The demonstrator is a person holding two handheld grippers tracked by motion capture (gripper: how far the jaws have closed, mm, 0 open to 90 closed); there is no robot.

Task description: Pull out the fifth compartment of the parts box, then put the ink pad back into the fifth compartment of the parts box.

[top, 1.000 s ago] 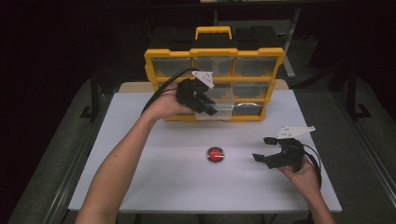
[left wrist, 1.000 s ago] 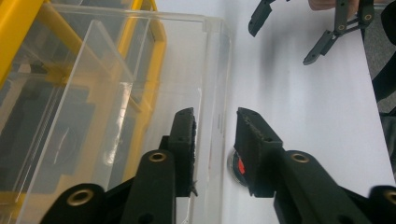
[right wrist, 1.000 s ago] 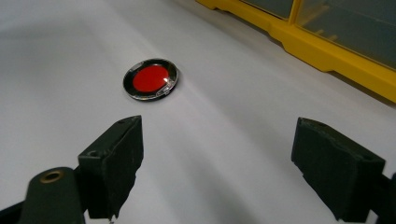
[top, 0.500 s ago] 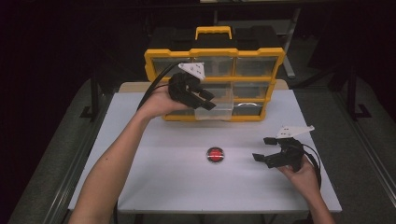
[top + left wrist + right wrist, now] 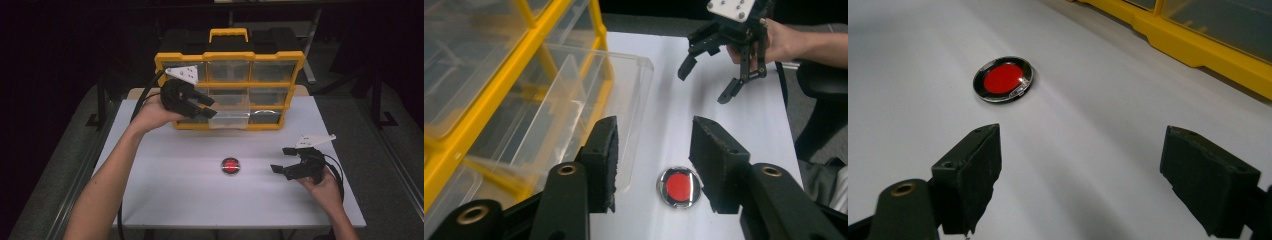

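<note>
Red disc (image 5: 1003, 79) lies just beyond right gripper (image 5: 1083, 175), apparently untouched.

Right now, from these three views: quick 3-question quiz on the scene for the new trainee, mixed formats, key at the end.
1. True or false: the red disc lies inside the pulled-out clear drawer.
2. The right gripper is: A) shut on the disc, B) open above the white table, C) holding the drawer.
3. What colour is the frame of the organizer that the left gripper is beside?

Key: 1 false, it lies on the table; 2 B; 3 yellow.
</note>
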